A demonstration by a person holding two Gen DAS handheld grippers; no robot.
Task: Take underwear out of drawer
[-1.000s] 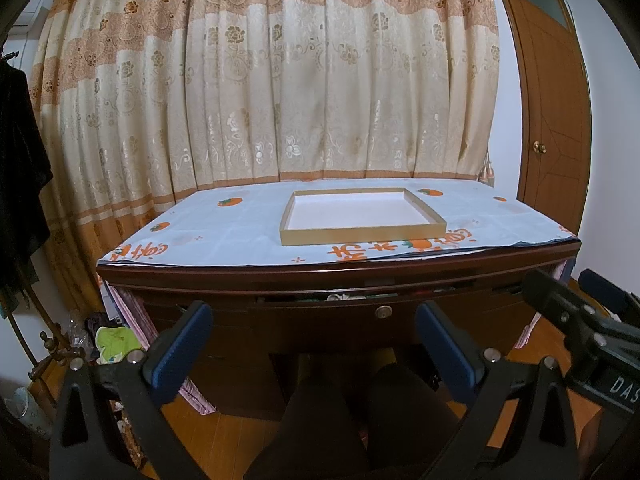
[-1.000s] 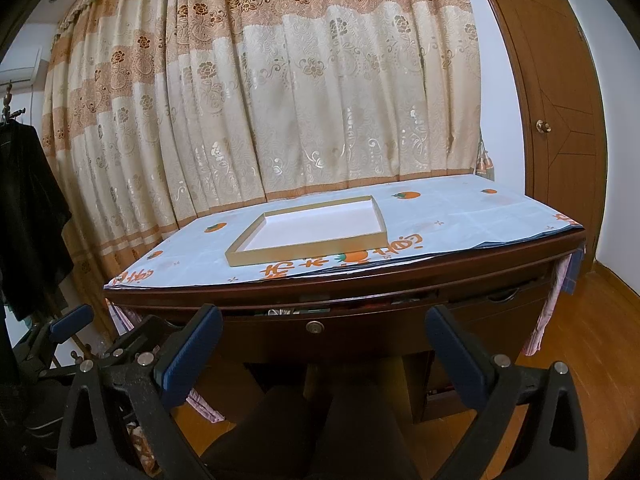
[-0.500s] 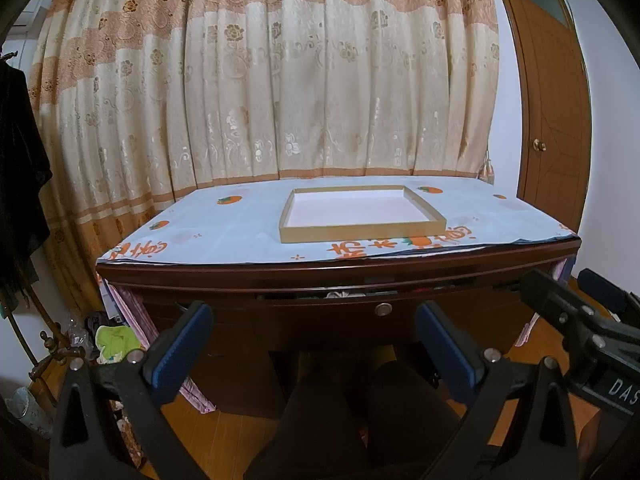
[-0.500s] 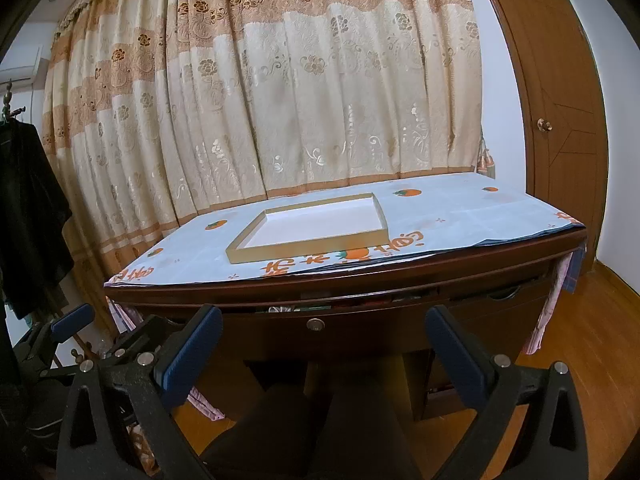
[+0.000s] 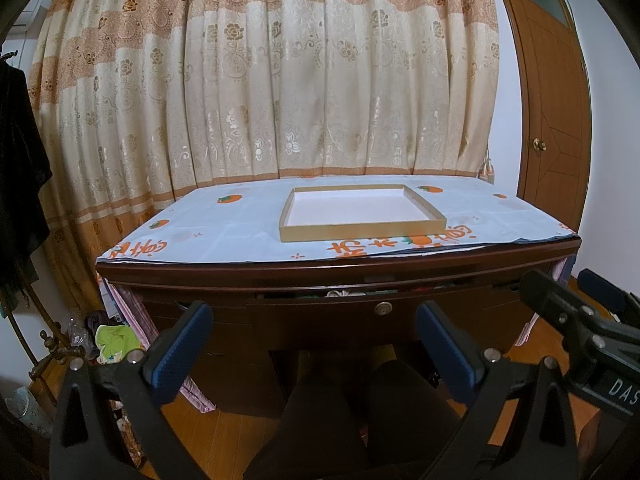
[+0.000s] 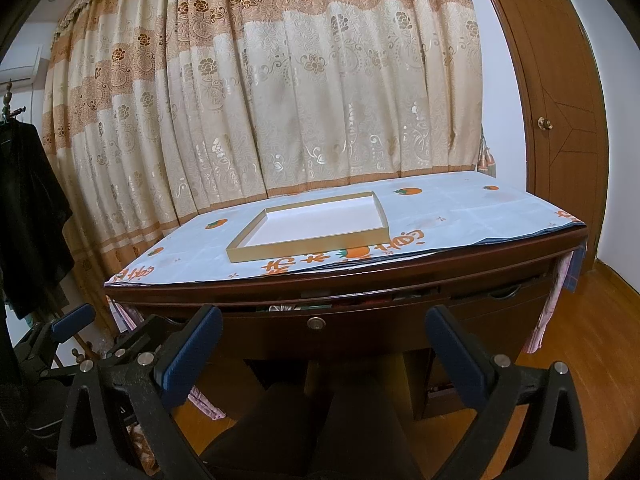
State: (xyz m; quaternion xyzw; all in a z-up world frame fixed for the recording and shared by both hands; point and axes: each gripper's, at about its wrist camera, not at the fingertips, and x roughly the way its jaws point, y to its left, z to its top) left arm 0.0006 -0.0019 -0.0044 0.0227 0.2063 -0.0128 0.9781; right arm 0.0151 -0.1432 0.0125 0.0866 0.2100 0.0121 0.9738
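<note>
A dark wooden desk carries a middle drawer [image 5: 360, 312] [image 6: 320, 328] with a round metal knob [image 5: 383, 308] [image 6: 316, 323]. The drawer stands a crack open, and light cloth [image 5: 340, 293] [image 6: 280, 308] shows in the slit; I cannot tell what garment it is. My left gripper [image 5: 314, 344] is open, empty, well short of the drawer front. My right gripper [image 6: 324, 346] is open and empty too, at about the same distance. The right gripper's body [image 5: 580, 320] shows at the right of the left wrist view. The left gripper's body [image 6: 72, 336] shows at the left of the right wrist view.
A shallow gold-edged tray [image 5: 362, 213] [image 6: 312, 228] lies on the printed tablecloth [image 5: 224, 232]. A curtain [image 5: 280, 80] hangs behind. The person's dark-clad knees [image 5: 360, 408] sit under the desk. A side drawer handle [image 6: 506, 293] is at right, a door [image 6: 560, 120] beyond, dark clothing [image 6: 28, 220] at left.
Both views have barely shifted; the desk sits marginally lower in the frames. Both grippers stay open and empty.
</note>
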